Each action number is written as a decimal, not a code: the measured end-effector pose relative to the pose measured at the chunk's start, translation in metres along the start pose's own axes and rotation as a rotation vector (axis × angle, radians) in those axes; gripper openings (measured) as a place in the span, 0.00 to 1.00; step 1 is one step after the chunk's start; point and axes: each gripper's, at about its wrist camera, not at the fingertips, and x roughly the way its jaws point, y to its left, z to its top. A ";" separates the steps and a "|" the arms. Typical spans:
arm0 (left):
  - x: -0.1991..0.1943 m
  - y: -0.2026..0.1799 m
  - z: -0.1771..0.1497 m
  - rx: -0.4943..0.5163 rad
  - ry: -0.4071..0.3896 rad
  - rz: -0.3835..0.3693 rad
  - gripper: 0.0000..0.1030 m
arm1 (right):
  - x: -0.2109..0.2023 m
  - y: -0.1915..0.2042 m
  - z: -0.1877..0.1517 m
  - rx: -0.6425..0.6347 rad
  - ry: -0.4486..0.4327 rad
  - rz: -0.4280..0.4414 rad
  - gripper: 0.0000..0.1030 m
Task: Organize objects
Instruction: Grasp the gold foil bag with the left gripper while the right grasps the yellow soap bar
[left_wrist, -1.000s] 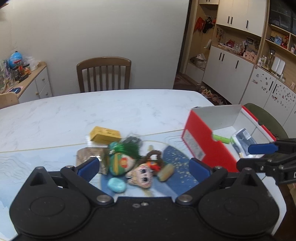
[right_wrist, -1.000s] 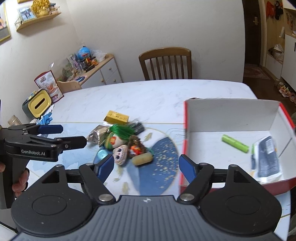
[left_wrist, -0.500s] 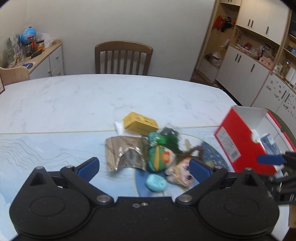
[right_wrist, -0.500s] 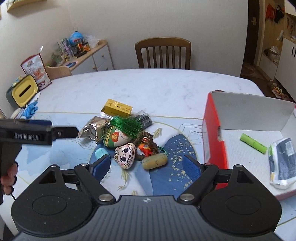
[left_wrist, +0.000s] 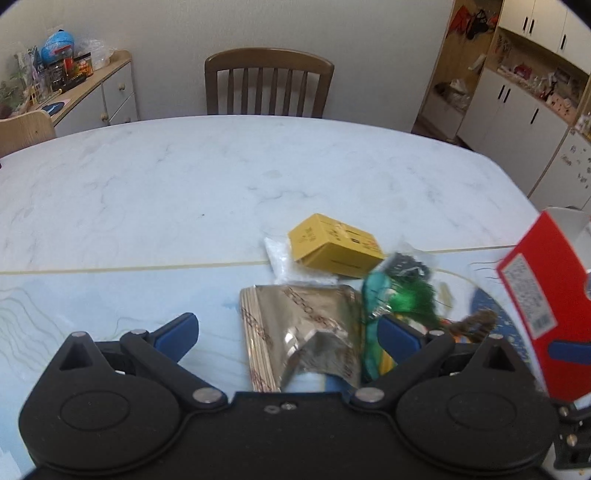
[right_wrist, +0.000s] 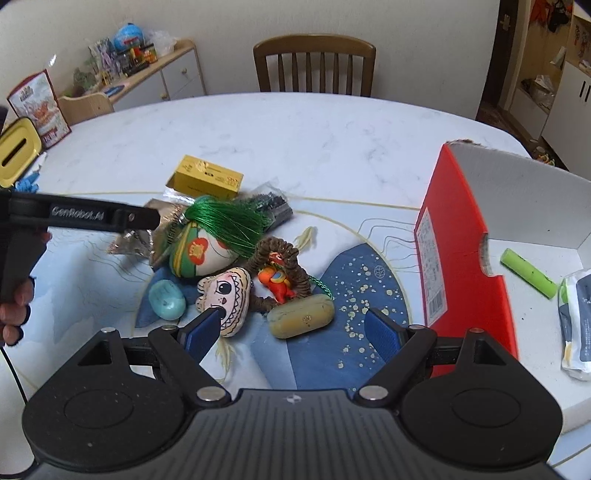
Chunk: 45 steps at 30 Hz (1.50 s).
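- Since a moment ago, the left gripper (left_wrist: 286, 332) has moved closer to the pile of small objects, so the silver foil pouch (left_wrist: 303, 332) now sits between its blue-padded fingers, which stand wide apart and touch nothing.
- Behind the pouch lies a yellow carton (left_wrist: 334, 245), resting partly on a small clear bag of white grains (left_wrist: 282, 258).
- To the pouch's right, a green tasselled ornament (left_wrist: 402, 295) appears blurred.
- From the right wrist view, the right gripper (right_wrist: 291, 328) hovers over the blue patterned table mat (right_wrist: 325, 354) with its fingers spread and empty.
- Just ahead of it lie a flat doll-face plush (right_wrist: 225, 295), a teal soap-shaped piece (right_wrist: 167, 299), a beige oblong case (right_wrist: 301, 317) and a small orange figure (right_wrist: 276, 280) inside a brown braided cord (right_wrist: 275, 245).
- A red cardboard box (right_wrist: 461, 236) stands open to the right, holding a lime-green tube (right_wrist: 528, 272) and a white packet (right_wrist: 576, 325).
- A person's hand (right_wrist: 16, 306) grips the left tool's handle at the left edge.
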 end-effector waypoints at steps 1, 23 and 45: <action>0.004 0.000 0.002 0.000 0.004 0.006 1.00 | 0.003 0.000 0.000 0.000 0.005 -0.007 0.83; 0.036 0.011 -0.007 -0.013 0.060 -0.048 0.94 | 0.037 -0.008 0.003 -0.095 0.067 0.044 0.61; 0.013 0.021 -0.015 -0.092 0.082 -0.149 0.47 | 0.024 -0.009 0.000 -0.073 0.042 0.057 0.50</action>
